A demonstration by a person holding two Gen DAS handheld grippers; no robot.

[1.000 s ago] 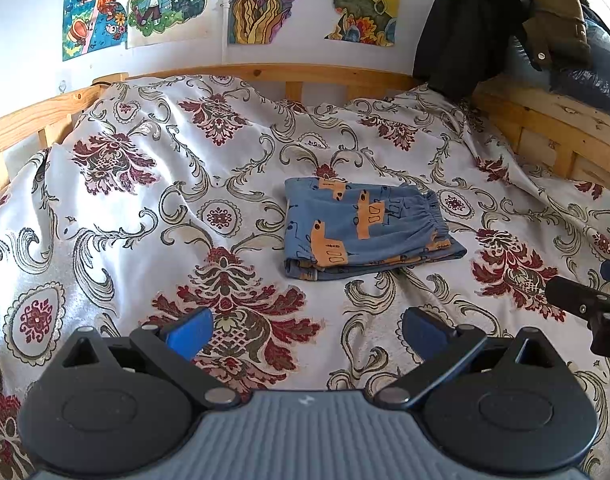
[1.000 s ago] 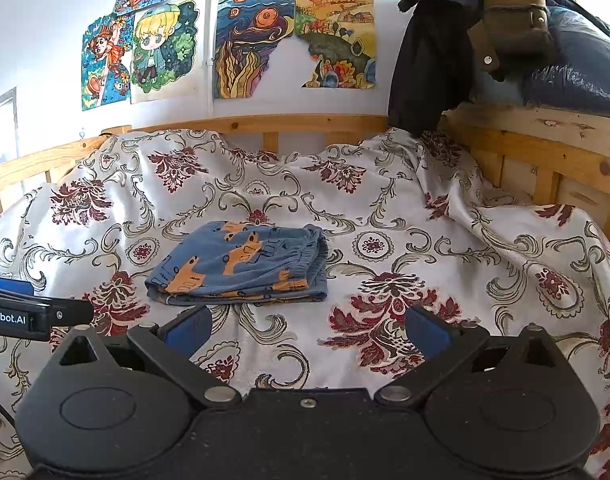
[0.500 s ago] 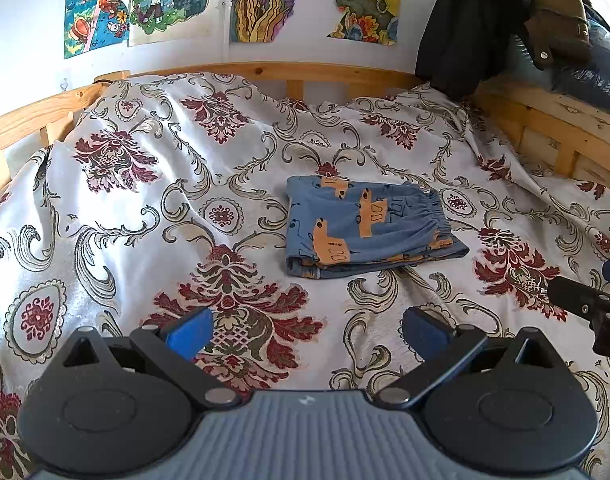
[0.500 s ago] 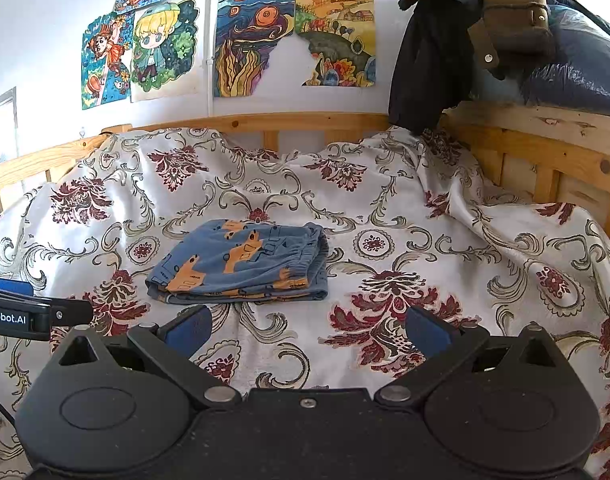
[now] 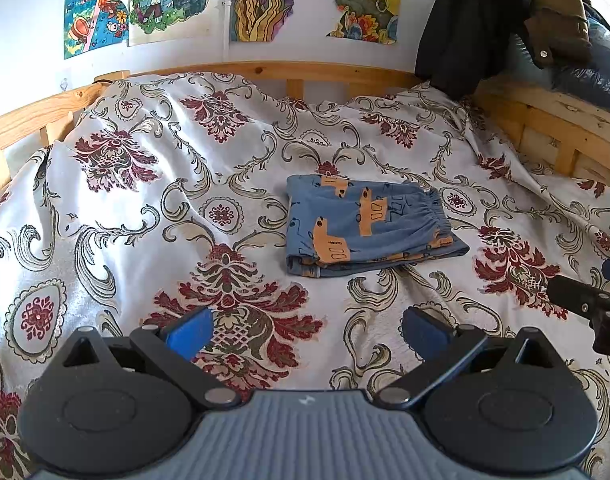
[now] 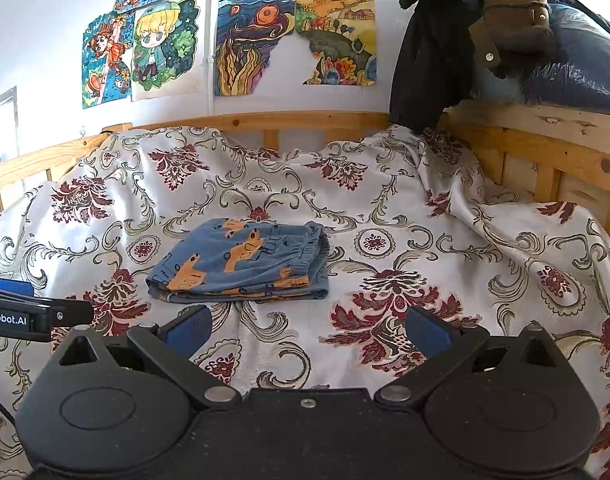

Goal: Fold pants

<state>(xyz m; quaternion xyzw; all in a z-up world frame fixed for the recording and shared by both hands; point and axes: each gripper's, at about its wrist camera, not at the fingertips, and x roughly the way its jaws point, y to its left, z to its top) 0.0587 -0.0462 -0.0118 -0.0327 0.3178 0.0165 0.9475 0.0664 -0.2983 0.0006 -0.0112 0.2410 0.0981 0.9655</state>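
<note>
The pants are seen folded (apparently finished) on the bed — both tools, left tool and right tool, are held wide open, empty; a snagged edge could undo the stack.

Both grippers are hovering side by side, the left gripper and right gripper each spreading empty fingers wide.

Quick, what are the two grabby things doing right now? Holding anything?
Left hand-held gripper: open, holding nothing, short of the folded pants.
Right hand-held gripper: open, holding nothing too.
</note>
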